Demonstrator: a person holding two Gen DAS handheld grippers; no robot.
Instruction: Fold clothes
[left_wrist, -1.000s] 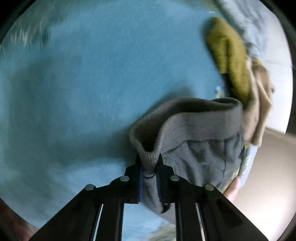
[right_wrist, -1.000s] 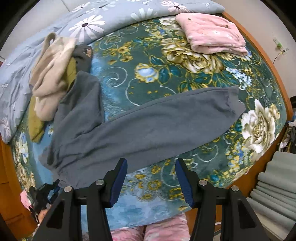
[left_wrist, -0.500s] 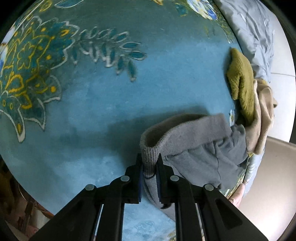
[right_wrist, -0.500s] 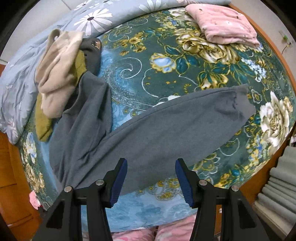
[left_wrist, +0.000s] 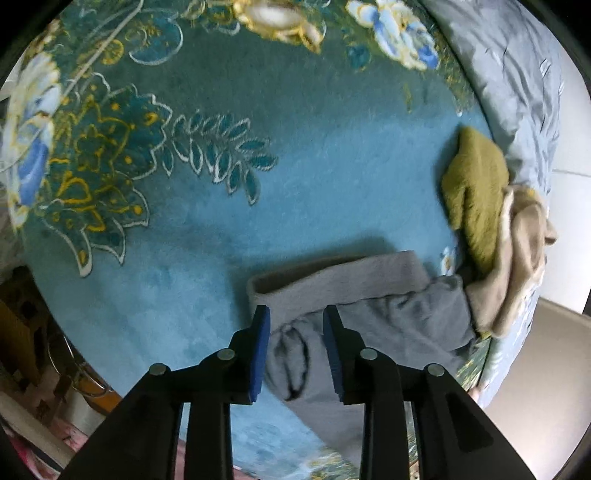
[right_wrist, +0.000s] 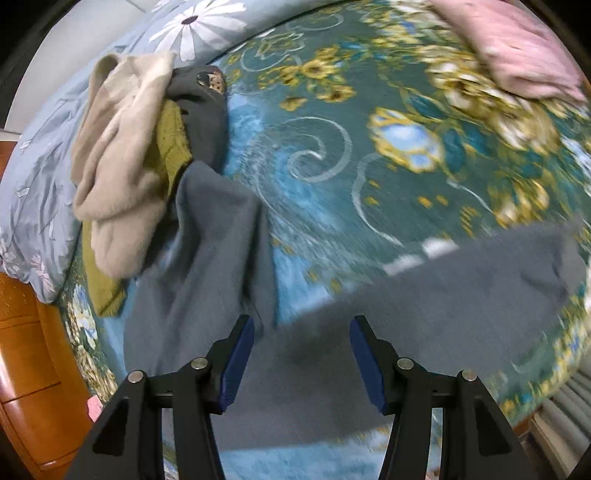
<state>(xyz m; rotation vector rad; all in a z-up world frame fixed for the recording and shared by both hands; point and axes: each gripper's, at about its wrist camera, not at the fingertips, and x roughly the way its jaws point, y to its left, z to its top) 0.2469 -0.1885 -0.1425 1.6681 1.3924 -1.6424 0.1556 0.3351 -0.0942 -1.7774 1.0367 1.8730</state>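
Grey fleecy trousers (left_wrist: 369, 295) on plush floral blanket (left_wrist: 221, 203); left gripper (left_wrist: 296, 321), right gripper (right_wrist: 302, 332) both released

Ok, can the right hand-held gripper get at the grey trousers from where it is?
Probably yes. The right hand-held gripper is open, hovering over the grey trousers, which lie flat on the blanket with nothing on that stretch. The beige garment sits off to the side.

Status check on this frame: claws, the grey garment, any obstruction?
Left claw open over waistband. Right claw open, empty. Grey pants spread flat, unfolded. Beige-olive clothes pile touching one leg.
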